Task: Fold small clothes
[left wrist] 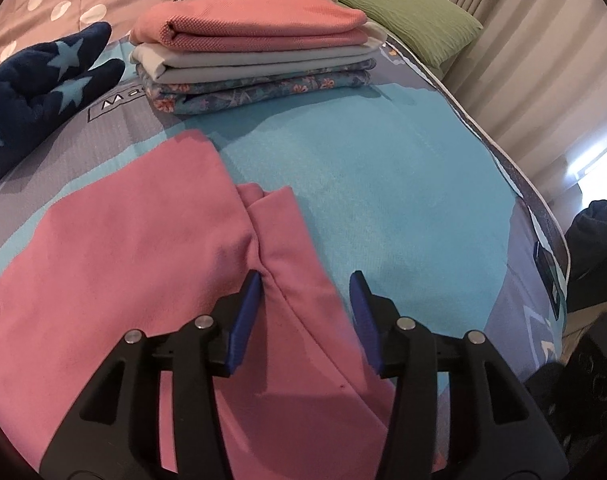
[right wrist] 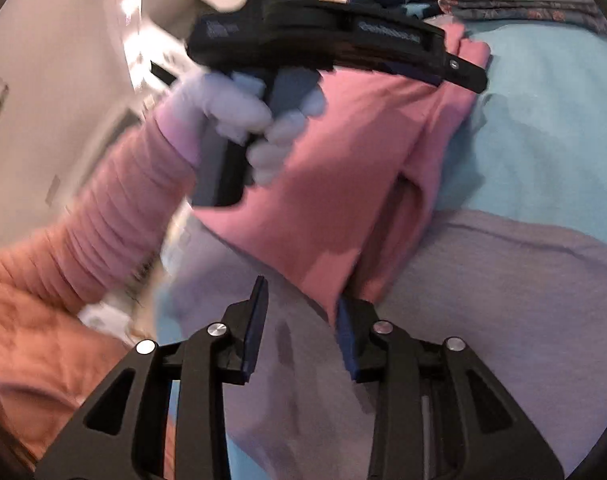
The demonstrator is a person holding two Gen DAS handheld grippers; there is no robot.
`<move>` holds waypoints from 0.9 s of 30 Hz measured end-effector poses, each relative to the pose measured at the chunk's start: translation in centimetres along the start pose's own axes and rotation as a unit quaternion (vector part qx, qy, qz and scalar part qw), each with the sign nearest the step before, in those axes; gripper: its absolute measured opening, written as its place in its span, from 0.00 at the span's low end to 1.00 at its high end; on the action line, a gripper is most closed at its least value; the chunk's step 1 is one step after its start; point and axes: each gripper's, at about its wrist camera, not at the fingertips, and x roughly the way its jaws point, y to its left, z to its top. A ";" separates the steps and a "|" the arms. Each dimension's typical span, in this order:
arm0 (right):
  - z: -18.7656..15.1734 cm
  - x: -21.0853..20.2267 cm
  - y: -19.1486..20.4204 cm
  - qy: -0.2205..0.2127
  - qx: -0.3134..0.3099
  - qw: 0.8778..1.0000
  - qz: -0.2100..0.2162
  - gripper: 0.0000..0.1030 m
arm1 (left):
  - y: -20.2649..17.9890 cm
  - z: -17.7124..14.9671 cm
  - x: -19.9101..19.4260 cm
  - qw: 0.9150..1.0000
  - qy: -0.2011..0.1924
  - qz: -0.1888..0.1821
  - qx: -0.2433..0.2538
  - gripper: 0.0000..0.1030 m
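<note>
Since both grippers stand with jaws apart and nothing clamped, the step in hand looks like taking hold of the pink garment (left wrist: 115, 264) for its next fold. It lies flat on the bed (left wrist: 383, 184), filling the lower left of the left wrist view, with a doubled flap running up the middle of the frame. The left gripper (left wrist: 305, 292) hovers over that flap, one blue pad at the crease and the other over the flap's outer edge. In the right wrist view the right gripper (right wrist: 301, 304) sits at the garment's near corner, lower centre of the frame, one pad touching or just beside the cloth; I cannot tell which.

To do it well, I judge each gripper should close on all layers at an edge, lift together and level, and lay the fold square so no crease drags.

A folded stack (left wrist: 251, 60) waits at the upper centre, a star-patterned navy item (left wrist: 43, 92) at the upper left. Printed on the bed cover beside the stack are the letters "Ma" (left wrist: 117, 101); the rest is hidden. No brand is legible.
</note>
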 end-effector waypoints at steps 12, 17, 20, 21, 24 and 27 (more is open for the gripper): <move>0.2 -3.3 1.4 -0.023 -0.043 0.998 -0.049 0.38 | -0.1 0.1 0.0 1.000 -0.017 0.005 -0.012 0.43; 3.3 -7.9 -6.3 -0.154 0.162 0.973 -0.056 0.41 | -0.9 -2.5 -4.0 0.997 -0.070 -0.005 -0.042 0.42; 5.7 -8.8 -9.5 -0.168 0.216 0.958 -0.080 0.41 | -3.1 -5.6 -6.8 0.995 -0.090 -0.030 -0.027 0.43; 6.9 -8.3 -10.1 -0.161 0.223 0.959 -0.070 0.41 | -4.4 -6.9 -7.4 0.995 -0.087 -0.042 -0.009 0.45; 10.5 -5.8 -10.0 -0.133 0.210 0.967 -0.063 0.41 | -7.3 -9.1 -6.8 0.997 -0.069 -0.029 0.036 0.47; 13.2 -3.8 -10.3 -0.103 0.203 0.970 -0.082 0.41 | -7.7 -9.6 -4.8 0.998 -0.056 -0.002 0.038 0.46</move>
